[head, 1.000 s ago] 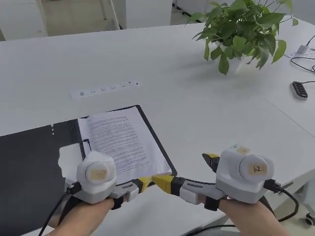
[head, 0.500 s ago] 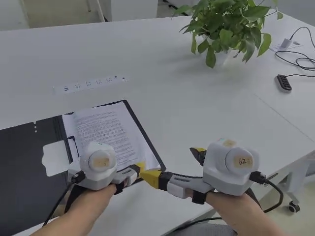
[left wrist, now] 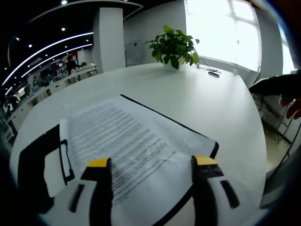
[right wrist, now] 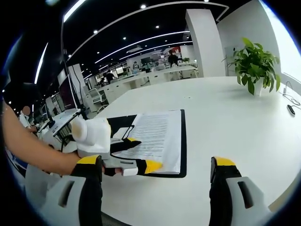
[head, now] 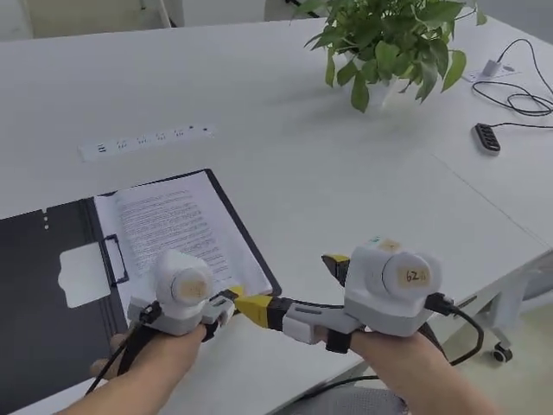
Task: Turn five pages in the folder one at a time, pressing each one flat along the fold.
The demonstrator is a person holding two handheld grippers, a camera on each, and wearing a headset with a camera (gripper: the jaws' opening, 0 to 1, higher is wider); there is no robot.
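Observation:
An open black folder (head: 52, 259) lies on the white table, with a printed page (head: 173, 229) on its right half. The same page (left wrist: 127, 141) runs under my left gripper (left wrist: 151, 162), which is open over the page's near right corner with nothing between its jaws. In the head view the left gripper (head: 226, 303) sits at the folder's near edge. My right gripper (head: 294, 284) is open just right of the folder's corner and points left at it. From the right gripper (right wrist: 156, 161), the folder (right wrist: 160, 136) and the left gripper (right wrist: 94, 136) lie ahead.
A white power strip (head: 143, 138) lies beyond the folder. A potted plant (head: 389, 43) stands at the back right, with a black device and cables (head: 486, 137) further right. A white sheet (head: 82, 272) sits under the folder's clip. The table's edge runs close on the right.
The head camera has shifted, so the whole picture has moved. The left gripper has edged slightly toward the page's near right corner. Both grippers stay open.

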